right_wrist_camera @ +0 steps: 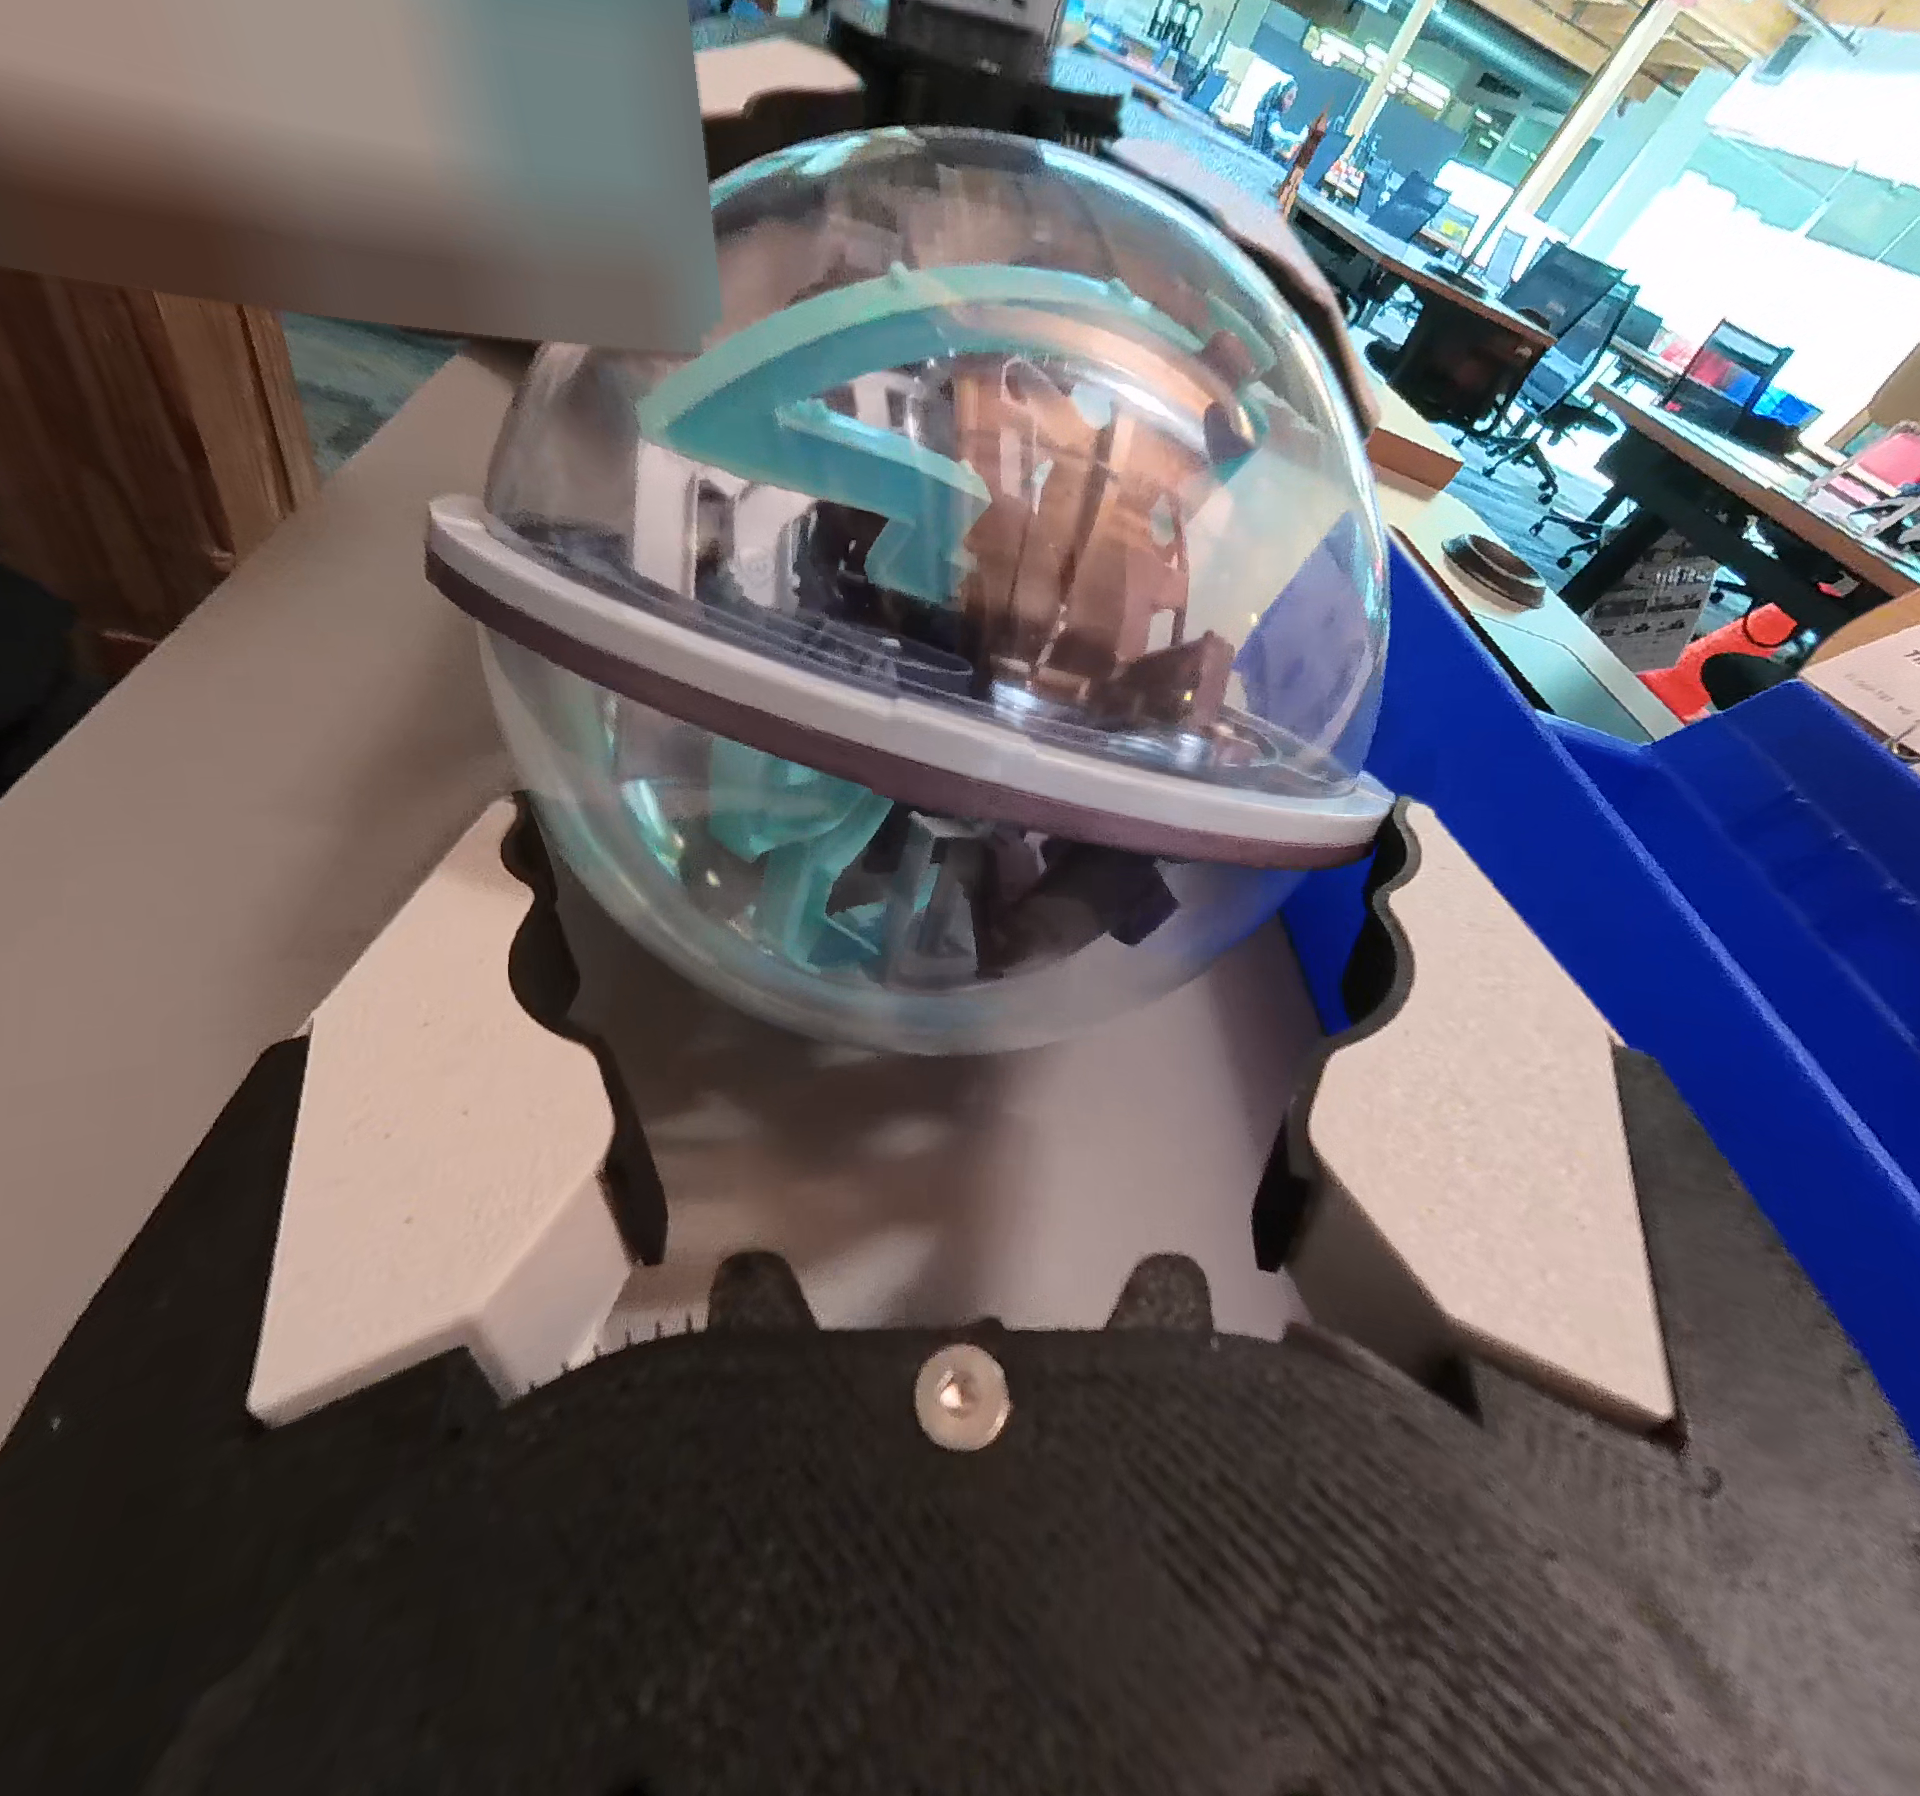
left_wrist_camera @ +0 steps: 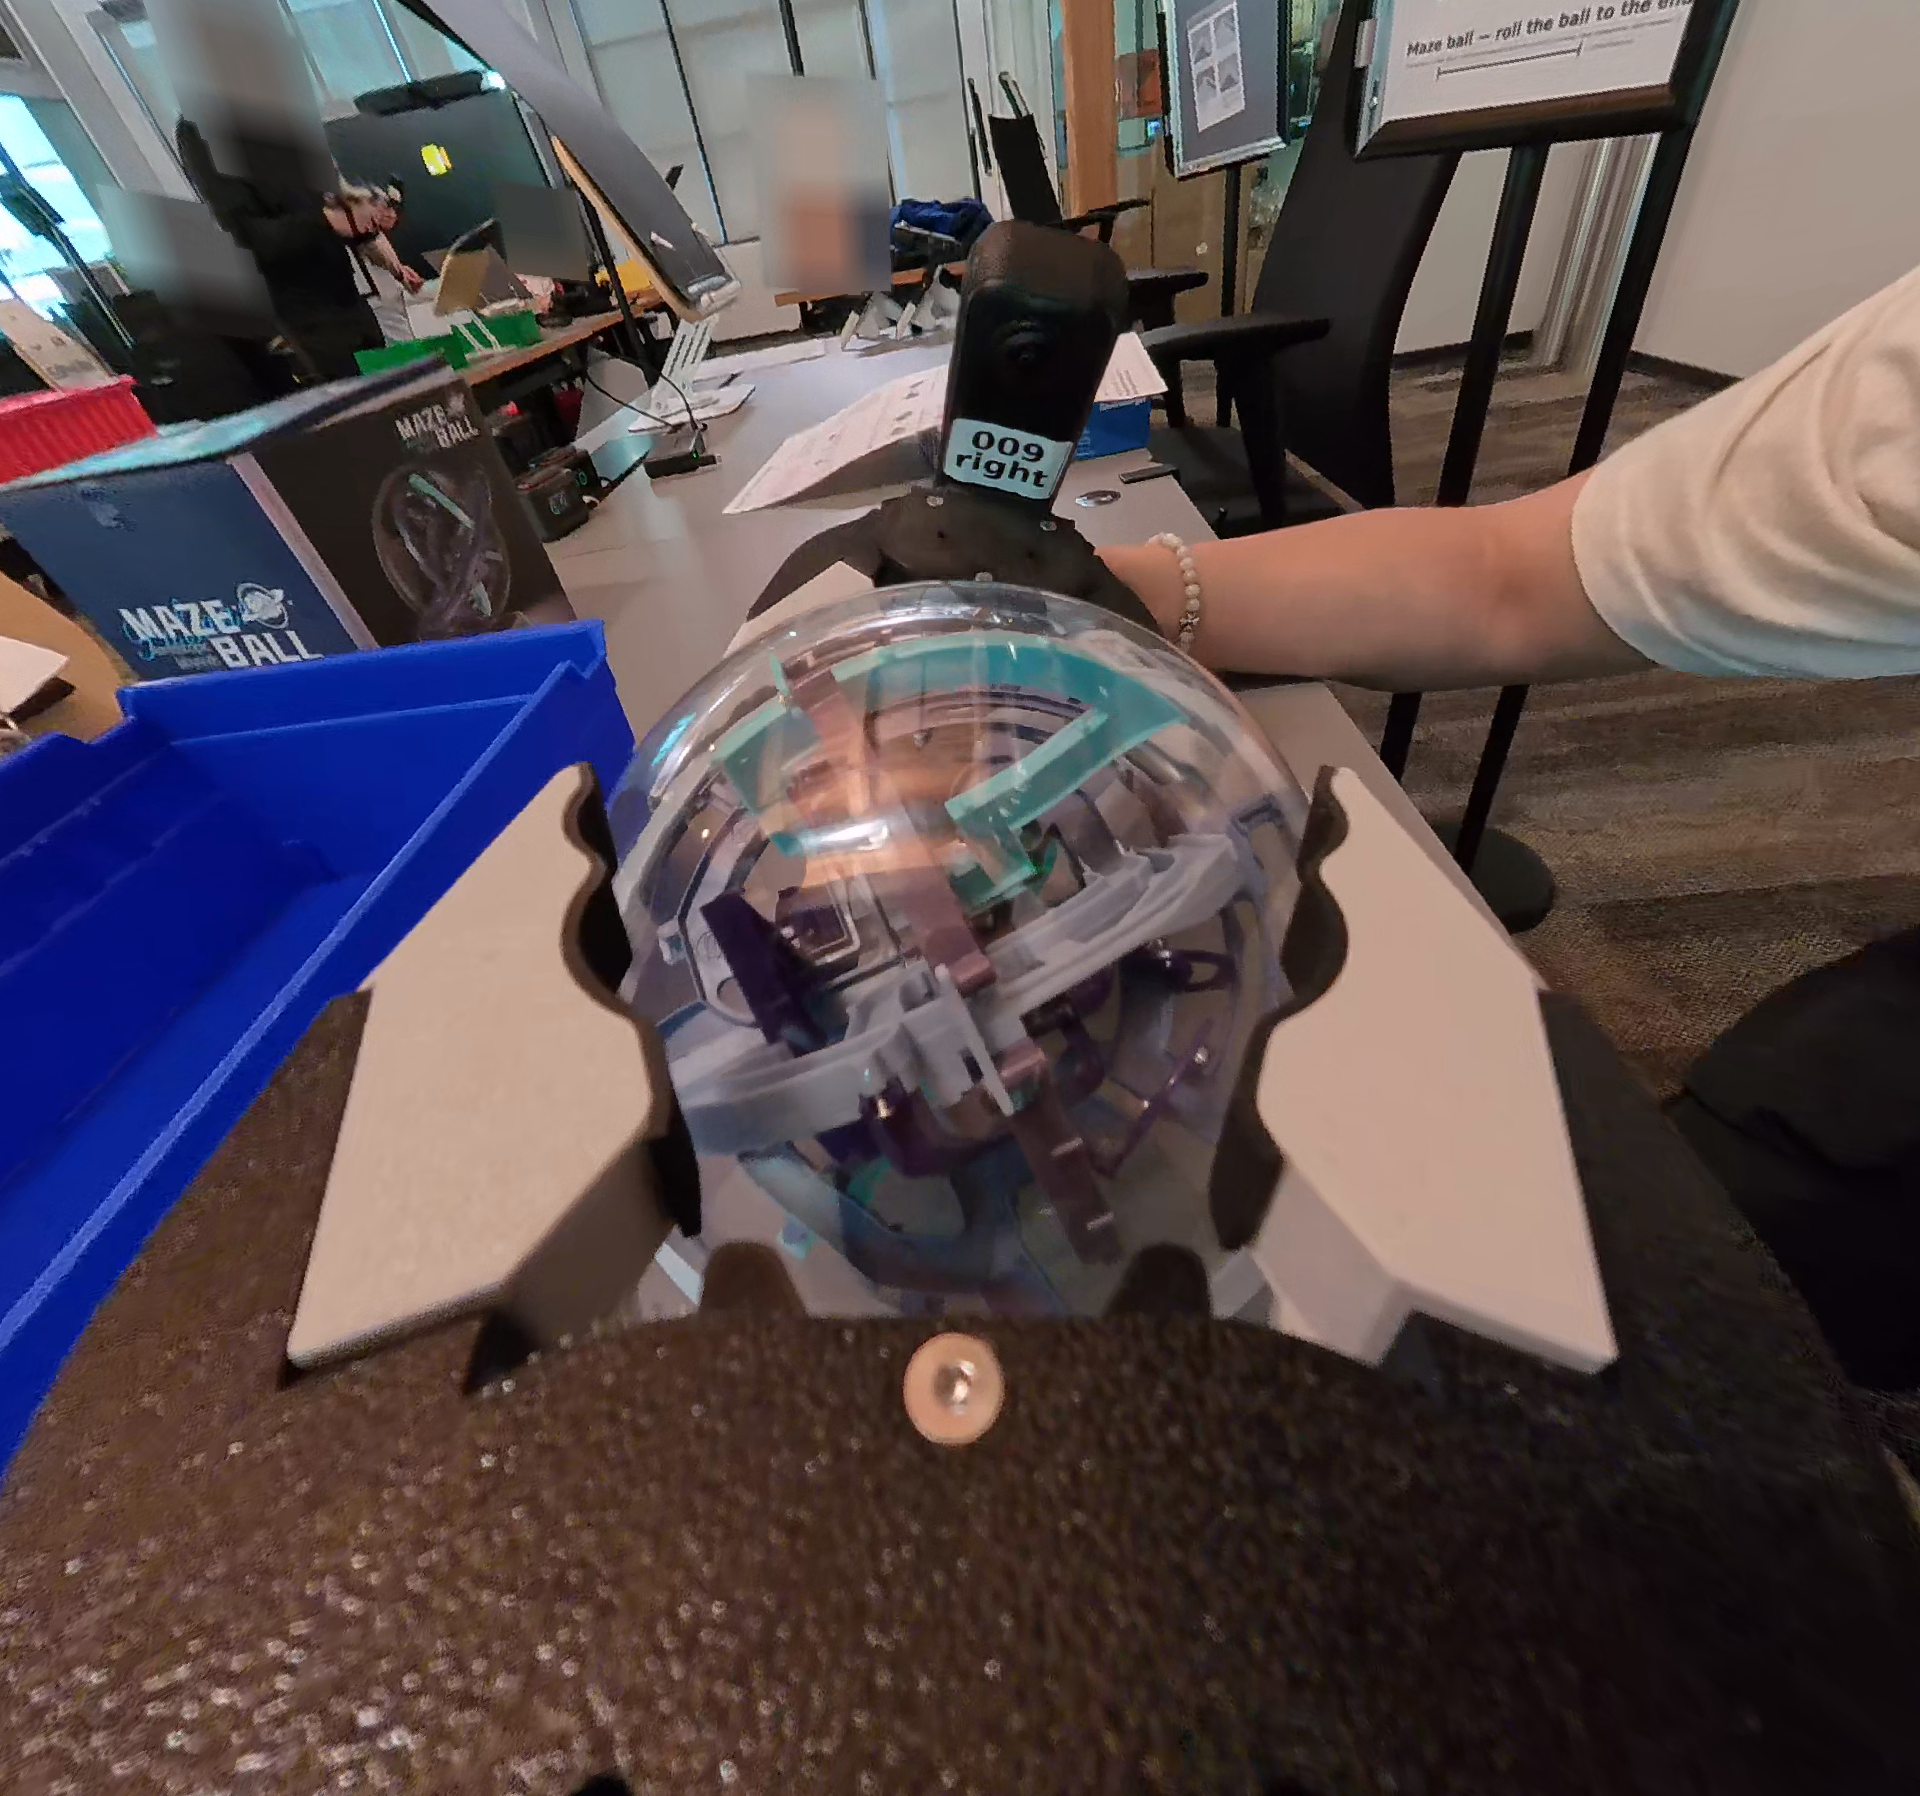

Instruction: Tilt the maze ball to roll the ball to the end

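Note:
The maze ball (left_wrist_camera: 956, 936) is a clear sphere with teal, purple and grey tracks inside. My left gripper (left_wrist_camera: 961, 780) is shut on it, one finger on each side. My right gripper (right_wrist_camera: 956, 811) grips the same maze ball (right_wrist_camera: 935, 624) from the opposite side; the ball's grey ring (right_wrist_camera: 831, 707) slopes down to the right. Each gripper shows behind the ball in the other's view: the right gripper's body (left_wrist_camera: 1039, 416) and the left gripper's body (right_wrist_camera: 977, 1). I cannot make out the small ball inside.
A blue plastic bin (left_wrist_camera: 260, 863) stands close beside the ball on the grey table (left_wrist_camera: 665, 583) and also shows in the right wrist view (right_wrist_camera: 1662, 915). The toy's box (left_wrist_camera: 291, 541) is behind the bin. A person's arm (left_wrist_camera: 1403, 583) reaches in. A sign stand (left_wrist_camera: 1538, 11) and a chair (left_wrist_camera: 1299, 292) are beyond the table.

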{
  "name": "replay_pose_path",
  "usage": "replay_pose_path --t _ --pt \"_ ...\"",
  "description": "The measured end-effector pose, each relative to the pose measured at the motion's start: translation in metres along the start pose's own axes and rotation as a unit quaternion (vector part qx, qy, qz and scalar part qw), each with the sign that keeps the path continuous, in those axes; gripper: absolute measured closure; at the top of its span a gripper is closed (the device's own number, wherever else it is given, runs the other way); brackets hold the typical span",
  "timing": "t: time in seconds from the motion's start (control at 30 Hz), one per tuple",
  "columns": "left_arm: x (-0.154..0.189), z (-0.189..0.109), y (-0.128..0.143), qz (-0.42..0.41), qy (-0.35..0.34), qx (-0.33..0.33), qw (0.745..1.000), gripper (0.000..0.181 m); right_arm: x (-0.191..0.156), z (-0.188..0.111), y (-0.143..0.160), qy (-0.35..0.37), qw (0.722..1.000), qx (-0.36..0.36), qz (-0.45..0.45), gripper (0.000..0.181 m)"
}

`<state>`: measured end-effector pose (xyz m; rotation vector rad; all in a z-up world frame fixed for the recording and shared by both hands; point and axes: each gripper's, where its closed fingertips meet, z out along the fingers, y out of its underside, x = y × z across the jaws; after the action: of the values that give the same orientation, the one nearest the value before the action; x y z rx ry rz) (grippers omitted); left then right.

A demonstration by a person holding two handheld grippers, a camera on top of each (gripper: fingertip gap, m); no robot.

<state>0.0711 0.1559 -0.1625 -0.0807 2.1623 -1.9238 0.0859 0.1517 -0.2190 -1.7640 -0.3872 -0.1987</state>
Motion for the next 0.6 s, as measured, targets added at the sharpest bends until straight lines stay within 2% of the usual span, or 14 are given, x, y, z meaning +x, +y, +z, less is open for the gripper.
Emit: replay_pose_path --t 0.17,0.4,0.6 --pt "0.001 -0.005 0.000 -0.039 0.022 -0.015 0.999 0.054 -0.004 0.001 0.010 -0.005 0.999 -0.037 -0.020 0.041" --pt "0.008 -0.010 0.001 0.009 0.041 -0.020 0.999 0.054 -0.008 -0.003 -0.009 -0.025 0.999 0.016 0.032 0.041" --pt "0.010 -0.011 0.001 0.022 0.048 -0.017 0.998 0.054 -0.008 0.002 -0.009 -0.019 0.999 0.021 0.026 0.037"
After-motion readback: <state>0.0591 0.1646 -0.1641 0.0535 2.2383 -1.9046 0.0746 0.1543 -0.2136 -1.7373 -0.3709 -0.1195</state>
